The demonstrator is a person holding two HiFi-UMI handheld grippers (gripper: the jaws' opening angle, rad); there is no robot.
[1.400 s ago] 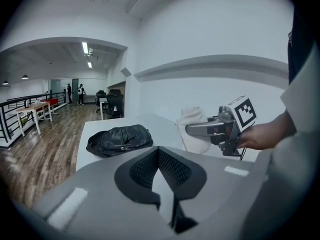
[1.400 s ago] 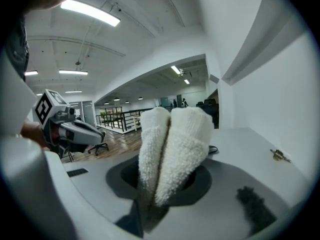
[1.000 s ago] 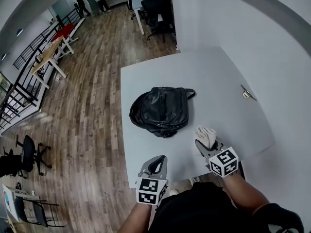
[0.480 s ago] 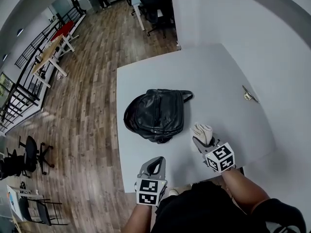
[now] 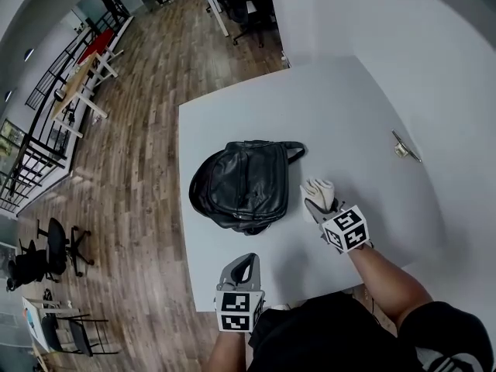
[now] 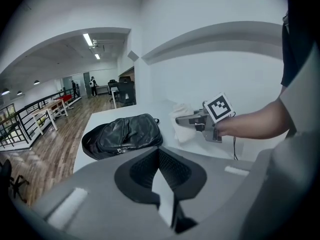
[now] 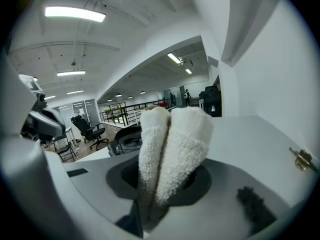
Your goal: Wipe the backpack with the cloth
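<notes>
Now right claw, pinching cloth, nears backpack; left claw stays pressed together.

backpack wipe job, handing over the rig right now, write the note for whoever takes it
Backpack lies flat on the white table.
Right gripper: shut on the cloth, held just off the backpack's right side, not on it.
Left gripper: fingers together, empty, by the table's near edge.
Done: cloth picked up.
Left to do: bring cloth onto the backpack and wipe.
</notes>
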